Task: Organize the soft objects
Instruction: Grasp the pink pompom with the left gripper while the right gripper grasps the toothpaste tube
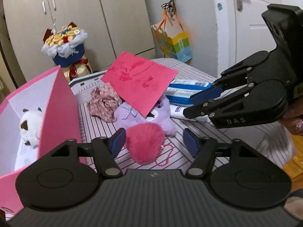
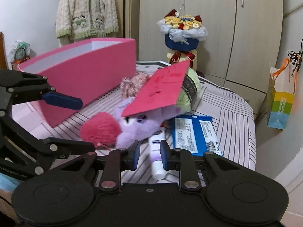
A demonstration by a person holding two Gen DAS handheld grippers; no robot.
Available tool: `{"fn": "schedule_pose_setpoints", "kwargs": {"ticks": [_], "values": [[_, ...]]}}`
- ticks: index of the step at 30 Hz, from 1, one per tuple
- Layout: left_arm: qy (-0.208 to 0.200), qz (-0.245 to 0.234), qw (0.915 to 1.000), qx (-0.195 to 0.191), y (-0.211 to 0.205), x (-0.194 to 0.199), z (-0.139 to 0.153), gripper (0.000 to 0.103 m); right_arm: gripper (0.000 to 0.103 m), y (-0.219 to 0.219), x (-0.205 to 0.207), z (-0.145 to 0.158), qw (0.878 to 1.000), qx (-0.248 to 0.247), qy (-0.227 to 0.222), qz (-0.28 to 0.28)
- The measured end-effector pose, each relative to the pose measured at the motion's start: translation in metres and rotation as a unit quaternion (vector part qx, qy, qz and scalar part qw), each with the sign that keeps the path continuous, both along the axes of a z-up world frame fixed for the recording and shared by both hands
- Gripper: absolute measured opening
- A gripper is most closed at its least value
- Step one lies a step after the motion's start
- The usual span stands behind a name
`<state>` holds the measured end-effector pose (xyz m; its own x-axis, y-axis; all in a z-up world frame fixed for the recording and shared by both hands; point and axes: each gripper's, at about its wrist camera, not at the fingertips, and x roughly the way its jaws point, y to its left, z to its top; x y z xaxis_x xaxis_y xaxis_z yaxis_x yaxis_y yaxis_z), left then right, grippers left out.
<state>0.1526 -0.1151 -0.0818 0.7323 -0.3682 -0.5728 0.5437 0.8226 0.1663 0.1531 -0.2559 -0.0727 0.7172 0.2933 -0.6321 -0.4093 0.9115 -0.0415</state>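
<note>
Where stripes run, fluffy round pink pompom (image 1: 144, 141), beaded chain.

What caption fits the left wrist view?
Left gripper open around a pink pompom, purple plush under a red card, pink box alongside.
</note>
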Motion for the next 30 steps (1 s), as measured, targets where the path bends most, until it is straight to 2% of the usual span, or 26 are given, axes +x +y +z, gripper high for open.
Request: {"fn": "schedule_pose_setpoints", "kwargs": {"ticks": [4,10,15,20,23,24,25,30], "values": [[0.025,0.026,0.999,-0.026,0.005,0.016,-0.01,0.061,0.026,-0.002,0.011,-0.008,1.0,0.002,0.005,0.005],[0.009,0.056,0.9962,-0.066,0.011,0.021,-0.018,0.061,0.026,-0.001,0.02,-0.018,1.0,0.001,0.008,0.002],[0.039,0.088,0.9903,-0.1,0.013,0.033,-0.027,0.061,0.029,0.001,0.025,-0.024,1.0,0.004,0.009,-0.003],[0.06,0.096,0.9878,-0.107,0.01,0.037,-0.037,0.061,0.029,-0.002,0.025,-0.025,0.999,0.024,0.016,-0.021],[0.055,0.103,0.9869,-0.112,0.01,0.036,-0.039,0.061,0.027,-0.004,0.023,-0.026,0.999,0.038,0.018,-0.034],[0.055,0.106,0.986,-0.117,0.011,0.036,-0.039,0.059,0.027,-0.003,0.021,-0.026,0.998,0.039,0.017,-0.038],[0.055,0.108,0.9852,-0.121,0.012,0.036,-0.04,0.051,0.027,-0.002,0.019,-0.027,0.998,0.04,0.015,-0.043],[0.055,0.106,0.9855,-0.12,0.014,0.034,-0.037,0.046,0.027,0.005,0.006,-0.027,0.997,0.033,0.007,-0.07]]}}
